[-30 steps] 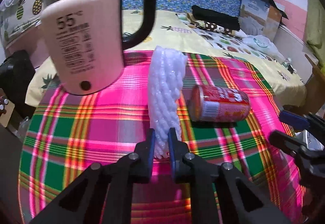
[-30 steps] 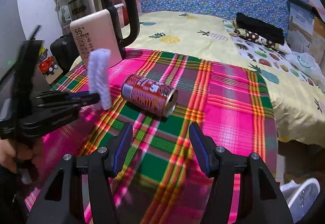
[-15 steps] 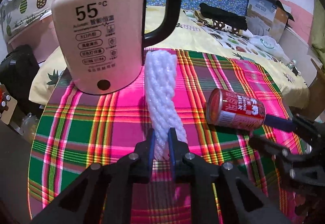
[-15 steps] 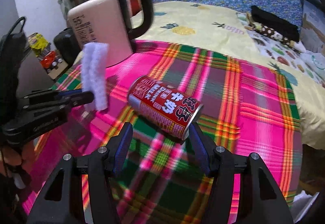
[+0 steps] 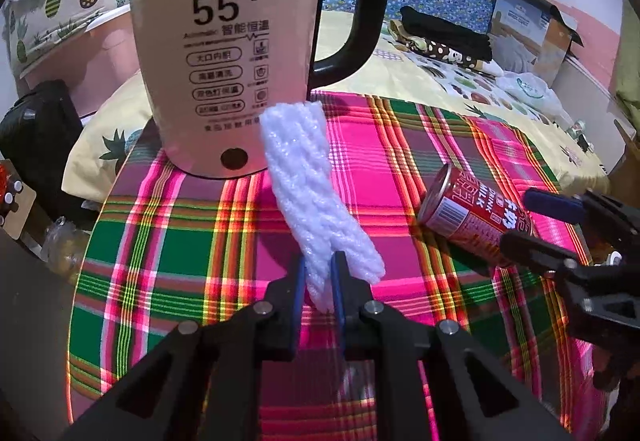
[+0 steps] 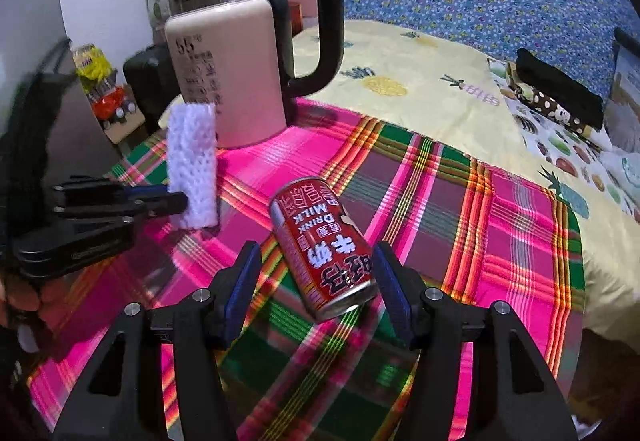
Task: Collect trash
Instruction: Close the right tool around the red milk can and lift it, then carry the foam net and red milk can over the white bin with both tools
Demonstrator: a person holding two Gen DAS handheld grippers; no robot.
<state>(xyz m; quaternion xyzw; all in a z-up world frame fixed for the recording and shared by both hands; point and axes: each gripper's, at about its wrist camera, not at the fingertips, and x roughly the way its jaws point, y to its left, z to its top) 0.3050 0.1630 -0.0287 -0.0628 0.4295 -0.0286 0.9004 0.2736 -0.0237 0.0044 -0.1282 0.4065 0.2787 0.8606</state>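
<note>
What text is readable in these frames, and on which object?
"55 °C" and "智能恒温": cream panel of the kettle.
Four boxed button labels below that: too small to read reliably.
Embossed brand on the kettle's steel band: cut off at the frame's top edge, not readable.
"DRINK MILK": red can, lying on its side on the plaid cloth; its large white Chinese characters I can't read reliably.
Box on the bed: print too small.

On the plaid-covered worktop (image 5: 168, 241): one red drink can (image 6: 325, 255), one white foam net sleeve (image 5: 316, 197) and one electric kettle (image 5: 228, 65). Two grippers, the left (image 5: 318, 281) and the right (image 6: 316, 285). One cardboard box (image 5: 532, 21) far right on the bed.
</note>
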